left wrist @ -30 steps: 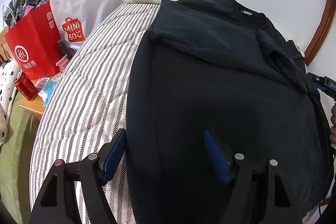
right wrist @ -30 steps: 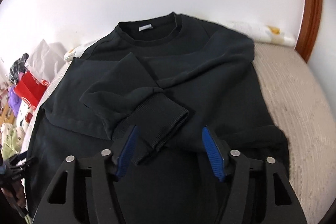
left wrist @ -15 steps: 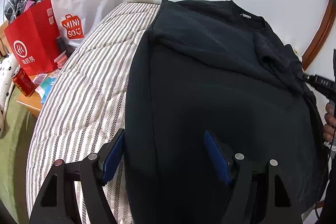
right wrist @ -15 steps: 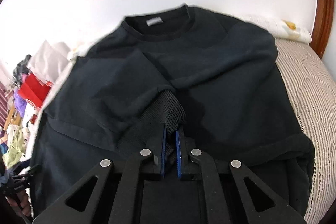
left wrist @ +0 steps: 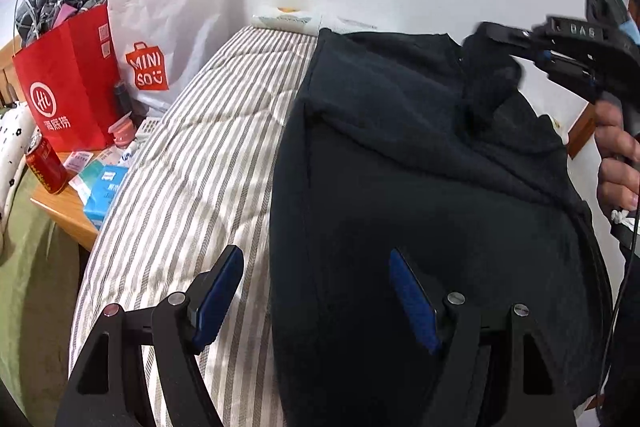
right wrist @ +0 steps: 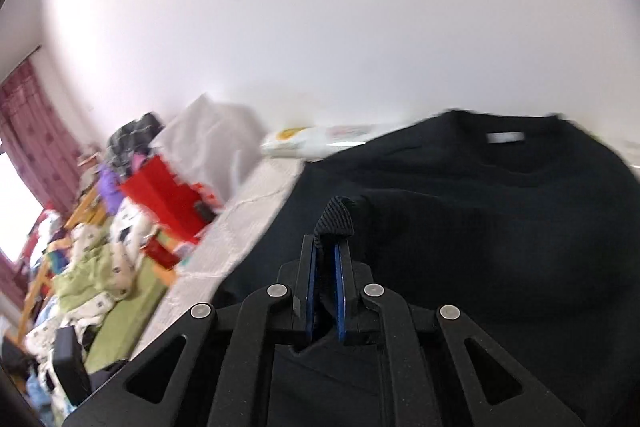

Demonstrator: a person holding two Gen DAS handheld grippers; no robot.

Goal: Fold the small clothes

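A black sweatshirt [left wrist: 420, 187] lies flat on a striped bed [left wrist: 192, 179], collar at the far end. My left gripper [left wrist: 316, 291] is open and empty, low over the sweatshirt's left side edge near the hem. My right gripper [right wrist: 325, 259] is shut on the ribbed sleeve cuff [right wrist: 335, 219] and holds it lifted above the sweatshirt's body [right wrist: 480, 247]. In the left wrist view the right gripper [left wrist: 532, 55] appears at the upper right with the black sleeve [left wrist: 488, 67] hanging from it.
Left of the bed a wooden side table [left wrist: 64, 211] carries a red paper bag [left wrist: 68, 83], a white Miniso bag [left wrist: 168, 27], a red can [left wrist: 46, 167] and small packets. A white packet [left wrist: 288, 21] lies at the bed's head by the wall. Piled clothes [right wrist: 88, 267] lie left.
My right gripper closed on the sleeve cuff, then lifted it up and swung left. My left gripper stayed open over the sweatshirt's left edge.
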